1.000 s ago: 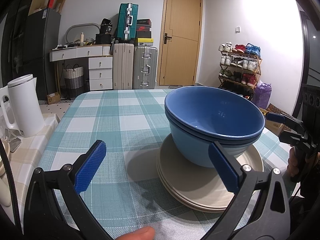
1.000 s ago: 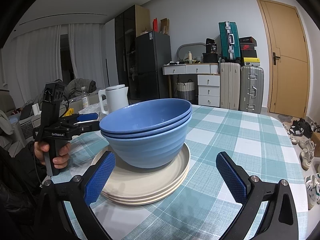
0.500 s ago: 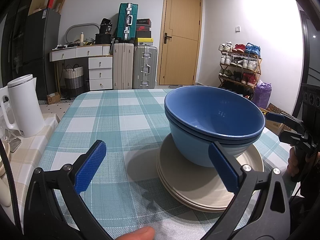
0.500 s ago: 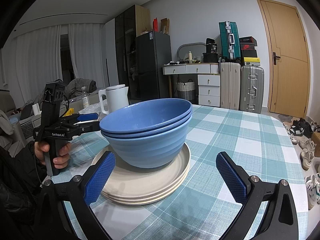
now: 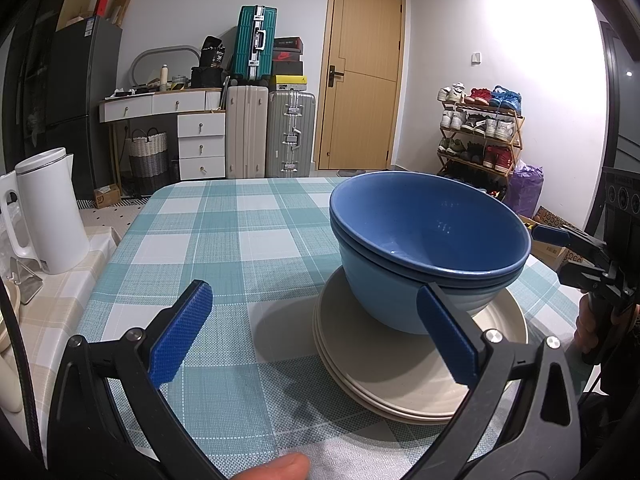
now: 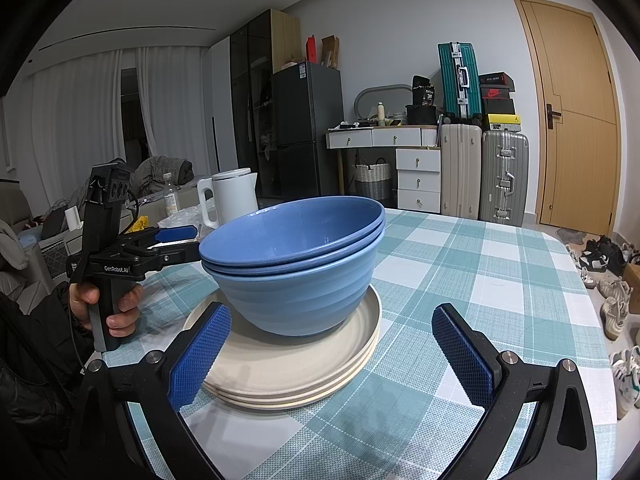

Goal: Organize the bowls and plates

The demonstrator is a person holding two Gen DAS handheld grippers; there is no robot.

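- The blue bowls (image 6: 294,264) sit nested, one inside another, on a stack of cream plates (image 6: 296,364) on the checked tablecloth (image 5: 240,240). By how they lie now, the sorting looks done or close to it.
- From the left gripper (image 5: 316,340), the stack lies ahead and to its right; the near edge of the plates sits just inside the right-hand finger, and the bowls rise beyond that finger's tip.
- From the right gripper (image 6: 332,352), the stack lies ahead and to its left, the plates reaching in front of the left-hand finger.
- Neither gripper looks clearly nearer; the two face the stack from opposite sides, each near it but touching nothing.
- Bowls and plates are round, so no long axis matters; any grip would have to take a rim.
- Left jaws: spread wide, holding nothing.
- Right jaws: spread wide, holding nothing.
- A white kettle (image 5: 44,212) stands well apart on a side counter.
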